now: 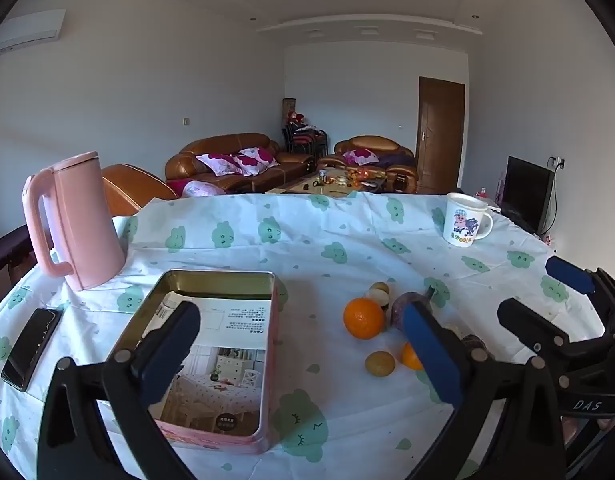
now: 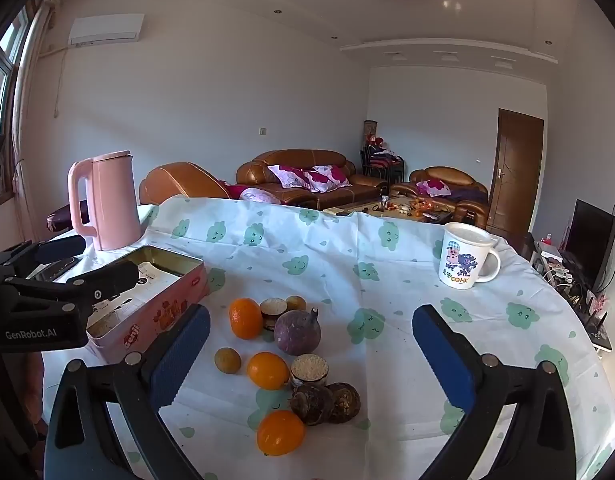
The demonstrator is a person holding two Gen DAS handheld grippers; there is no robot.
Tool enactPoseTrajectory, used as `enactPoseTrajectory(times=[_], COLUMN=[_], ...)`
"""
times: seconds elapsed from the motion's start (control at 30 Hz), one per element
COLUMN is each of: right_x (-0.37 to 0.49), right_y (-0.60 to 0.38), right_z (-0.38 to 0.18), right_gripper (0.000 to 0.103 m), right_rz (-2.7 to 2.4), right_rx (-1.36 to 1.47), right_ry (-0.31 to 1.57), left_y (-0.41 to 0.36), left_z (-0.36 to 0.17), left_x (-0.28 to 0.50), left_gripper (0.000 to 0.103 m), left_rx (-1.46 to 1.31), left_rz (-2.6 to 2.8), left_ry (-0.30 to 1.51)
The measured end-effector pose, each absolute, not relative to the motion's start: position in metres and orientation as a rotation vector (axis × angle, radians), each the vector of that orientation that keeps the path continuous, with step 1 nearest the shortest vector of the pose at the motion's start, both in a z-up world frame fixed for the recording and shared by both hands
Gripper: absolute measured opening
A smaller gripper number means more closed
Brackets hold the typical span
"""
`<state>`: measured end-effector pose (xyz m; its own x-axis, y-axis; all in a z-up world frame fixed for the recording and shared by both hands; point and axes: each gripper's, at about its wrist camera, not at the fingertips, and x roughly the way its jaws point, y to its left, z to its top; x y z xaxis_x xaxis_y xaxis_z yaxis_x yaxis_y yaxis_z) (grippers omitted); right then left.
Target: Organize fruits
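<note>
Several fruits lie loose on the cloth: oranges (image 2: 245, 318) (image 2: 267, 370) (image 2: 280, 432), a purple round fruit (image 2: 297, 333), a small brown-green fruit (image 2: 227, 360) and dark brown ones (image 2: 312, 403). A pink tin box (image 2: 147, 320) with a paper lining stands open to their left. My right gripper (image 2: 311, 356) is open and empty, above the fruit pile. My left gripper (image 1: 303, 344) is open and empty, over the tin (image 1: 211, 344), with the orange (image 1: 363, 318) between its fingers' line of sight. The right gripper also shows in the left view (image 1: 543, 300).
A pink kettle (image 1: 77, 220) stands at the table's back left, a phone (image 1: 32, 346) at the left edge, a cartoon mug (image 2: 465, 256) at the back right. The round table (image 2: 347, 240) has a cloud-print cloth. Sofas stand behind.
</note>
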<state>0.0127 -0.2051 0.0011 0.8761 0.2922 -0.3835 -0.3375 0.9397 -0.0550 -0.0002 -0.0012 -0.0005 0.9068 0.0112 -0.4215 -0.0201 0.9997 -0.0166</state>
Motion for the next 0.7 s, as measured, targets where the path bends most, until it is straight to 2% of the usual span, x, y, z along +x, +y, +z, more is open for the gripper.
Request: enactPoseTrajectory(times=[0.7], right_x=[0.008], right_y=[-0.207], right_z=[-0.002], right_gripper=[0.102], right_rz=[0.335], right_rx=[-0.11], right_ry=[0.385], left_y=[0.001], left_z=[-0.009], left_x=[-0.003], left_gripper=[0.103], left_rx=[-0.039], left_rz=[0.021], left_ry=[0.453])
